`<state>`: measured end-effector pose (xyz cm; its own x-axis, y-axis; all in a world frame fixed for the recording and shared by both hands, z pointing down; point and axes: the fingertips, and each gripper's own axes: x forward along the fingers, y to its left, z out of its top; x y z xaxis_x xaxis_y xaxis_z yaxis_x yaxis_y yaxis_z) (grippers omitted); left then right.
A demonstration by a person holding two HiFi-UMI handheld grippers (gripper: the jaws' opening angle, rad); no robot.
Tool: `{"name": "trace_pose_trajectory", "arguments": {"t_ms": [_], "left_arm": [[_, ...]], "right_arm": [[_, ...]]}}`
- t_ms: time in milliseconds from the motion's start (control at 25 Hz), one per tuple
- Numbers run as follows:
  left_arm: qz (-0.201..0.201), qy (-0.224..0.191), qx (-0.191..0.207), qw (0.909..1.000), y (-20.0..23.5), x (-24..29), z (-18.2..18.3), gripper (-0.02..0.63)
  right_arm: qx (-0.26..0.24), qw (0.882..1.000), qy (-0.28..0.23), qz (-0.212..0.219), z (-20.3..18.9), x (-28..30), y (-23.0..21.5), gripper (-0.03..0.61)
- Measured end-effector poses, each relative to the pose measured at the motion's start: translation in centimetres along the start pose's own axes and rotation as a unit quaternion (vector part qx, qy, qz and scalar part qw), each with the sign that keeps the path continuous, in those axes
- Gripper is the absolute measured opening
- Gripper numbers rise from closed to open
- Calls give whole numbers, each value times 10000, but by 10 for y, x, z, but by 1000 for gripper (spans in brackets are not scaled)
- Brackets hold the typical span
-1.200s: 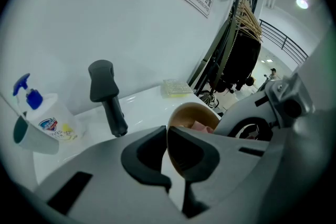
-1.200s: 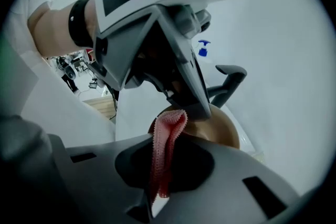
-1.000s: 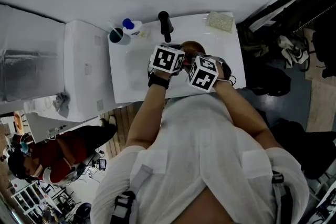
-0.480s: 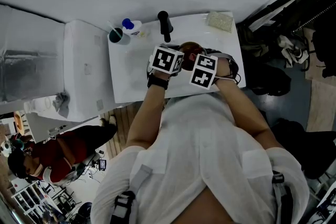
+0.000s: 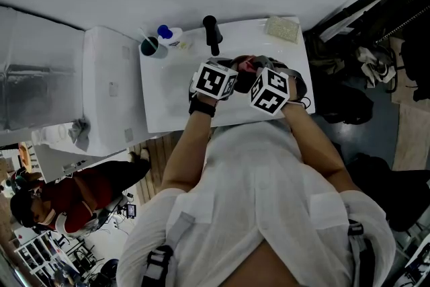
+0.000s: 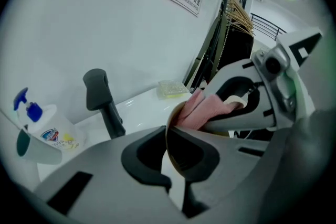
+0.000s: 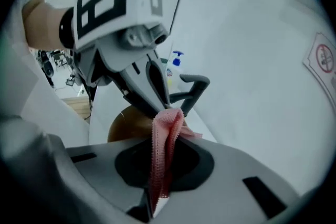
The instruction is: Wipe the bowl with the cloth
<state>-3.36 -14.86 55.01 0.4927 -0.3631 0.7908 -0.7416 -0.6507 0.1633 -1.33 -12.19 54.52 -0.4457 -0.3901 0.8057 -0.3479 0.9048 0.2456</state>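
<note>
My left gripper is shut on the thin rim of the brown bowl and holds it tilted above the white table. A pink cloth hangs pinched in my right gripper, which is shut on it. The cloth lies against the bowl's upper edge. In the head view the left gripper and the right gripper sit side by side, with the bowl and a bit of cloth just beyond them. The bowl's inside is mostly hidden.
On the table's far side stand a black upright handle, a blue-capped spray bottle, a dark cup and a pale sponge. A white cabinet adjoins the table's left. Dark clutter lies on the floor to the right.
My right gripper has shifted to the right and slightly up with the cloth, opening a gap between the two marker cubes. The left gripper and bowl have stayed nearly still.
</note>
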Motion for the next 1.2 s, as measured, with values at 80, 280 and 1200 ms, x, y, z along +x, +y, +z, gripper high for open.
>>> {"name": "trace_pose_trajectory", "arguments": {"t_ms": [80, 280, 1200], "left_arm": [[33, -21, 38, 10000, 6, -2, -2, 20], [-267, -243, -722, 9967, 22, -4, -13, 18], [1213, -755, 2949, 9448, -5, -10, 20, 20]], "right_arm": [[364, 9986, -386, -61, 8, -14, -11, 38], [1447, 9821, -1157, -327, 6, -46, -55, 38], [1124, 9885, -975, 279, -5, -31, -34, 39]]}}
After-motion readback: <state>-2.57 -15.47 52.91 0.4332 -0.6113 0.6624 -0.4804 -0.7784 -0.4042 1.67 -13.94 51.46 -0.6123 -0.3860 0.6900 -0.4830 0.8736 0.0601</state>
